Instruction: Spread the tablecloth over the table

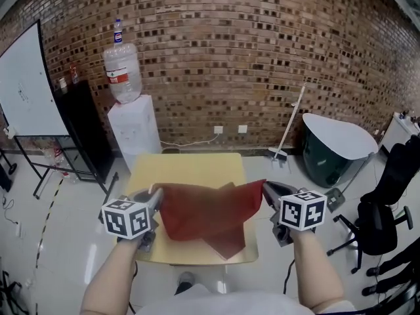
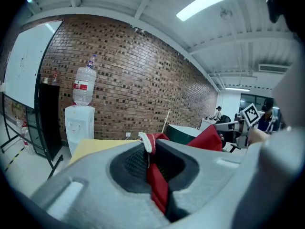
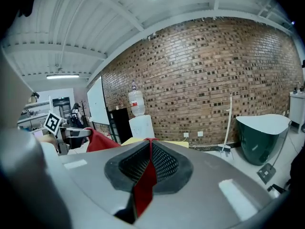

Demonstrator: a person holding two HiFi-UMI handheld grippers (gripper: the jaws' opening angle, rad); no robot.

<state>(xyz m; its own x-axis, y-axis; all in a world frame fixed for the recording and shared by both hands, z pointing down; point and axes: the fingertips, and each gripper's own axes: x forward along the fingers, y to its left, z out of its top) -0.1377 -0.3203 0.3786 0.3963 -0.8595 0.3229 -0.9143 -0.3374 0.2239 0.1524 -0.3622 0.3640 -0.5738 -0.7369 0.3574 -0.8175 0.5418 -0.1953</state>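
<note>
Head view, forearms (image 1: 115,274) outstretched, left gripper (image 1: 155,194) and right gripper (image 1: 266,189) jaws clenched on red tablecloth (image 1: 203,218) above table (image 1: 190,169).

— What sort of place is this?
— An office or lab workroom. There's a brick wall (image 1: 262,58) at the far side, a whiteboard (image 1: 26,84) far left, a water dispenser (image 1: 134,133) against the wall, an office chair (image 1: 380,215) on the right and strip lights (image 2: 214,1) overhead.
</note>
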